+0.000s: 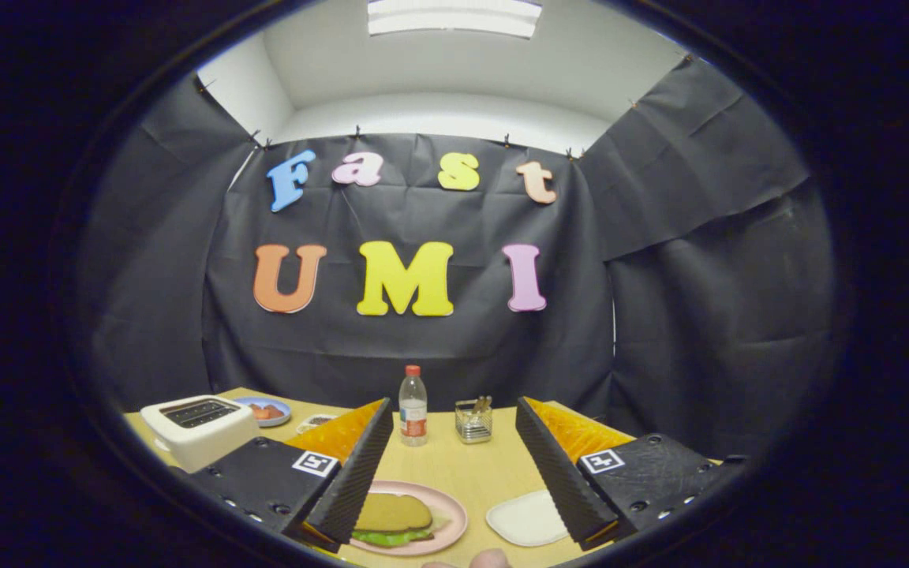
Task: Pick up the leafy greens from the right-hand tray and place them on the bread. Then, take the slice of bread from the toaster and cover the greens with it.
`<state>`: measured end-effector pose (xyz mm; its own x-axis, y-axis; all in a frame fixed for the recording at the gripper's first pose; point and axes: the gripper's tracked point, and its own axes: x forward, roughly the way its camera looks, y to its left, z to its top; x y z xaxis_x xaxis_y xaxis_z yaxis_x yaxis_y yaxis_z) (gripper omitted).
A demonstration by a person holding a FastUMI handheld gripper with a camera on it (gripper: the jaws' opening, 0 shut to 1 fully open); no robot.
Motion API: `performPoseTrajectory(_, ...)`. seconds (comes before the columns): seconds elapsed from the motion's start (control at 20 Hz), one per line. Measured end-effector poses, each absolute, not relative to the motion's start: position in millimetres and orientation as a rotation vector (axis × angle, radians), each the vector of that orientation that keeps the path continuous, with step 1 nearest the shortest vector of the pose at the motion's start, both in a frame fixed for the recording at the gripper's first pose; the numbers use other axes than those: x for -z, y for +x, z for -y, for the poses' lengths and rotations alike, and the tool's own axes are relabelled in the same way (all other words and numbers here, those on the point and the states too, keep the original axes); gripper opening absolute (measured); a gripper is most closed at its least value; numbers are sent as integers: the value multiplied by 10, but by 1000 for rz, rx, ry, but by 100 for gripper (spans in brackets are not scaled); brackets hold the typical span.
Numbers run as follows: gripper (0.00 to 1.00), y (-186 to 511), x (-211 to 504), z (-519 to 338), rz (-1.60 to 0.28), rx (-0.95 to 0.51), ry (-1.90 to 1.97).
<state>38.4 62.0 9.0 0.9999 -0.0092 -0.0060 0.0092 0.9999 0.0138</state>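
The gripper point(451, 465) hangs above the wooden table point(454, 473) with its fingers spread wide and nothing between them, and the pink plate point(454, 517) lies just below and between them, toward the left finger. On that plate the leafy greens point(387, 539) peek out from under a slice of bread point(393, 513) that covers them. Relative to the plate, a white tray point(525, 518) sits just beside it on the right, the white toaster point(198, 430) stands well off to the left, and a water bottle point(413, 406) and a small clear holder point(473, 420) stand beyond it near the cloth wall.
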Motion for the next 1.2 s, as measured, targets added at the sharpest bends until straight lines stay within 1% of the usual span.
performPoseTrajectory(0.35,95,71,-506,-1015,80,-61,35)
performPoseTrajectory(0.5,95,29,-440,-1124,90,-74,28)
performPoseTrajectory(0.85,95,135,-238,-1266,25,-91,63)
performPoseTrajectory(1.2,95,95,-264,-1412,40,-121,38)
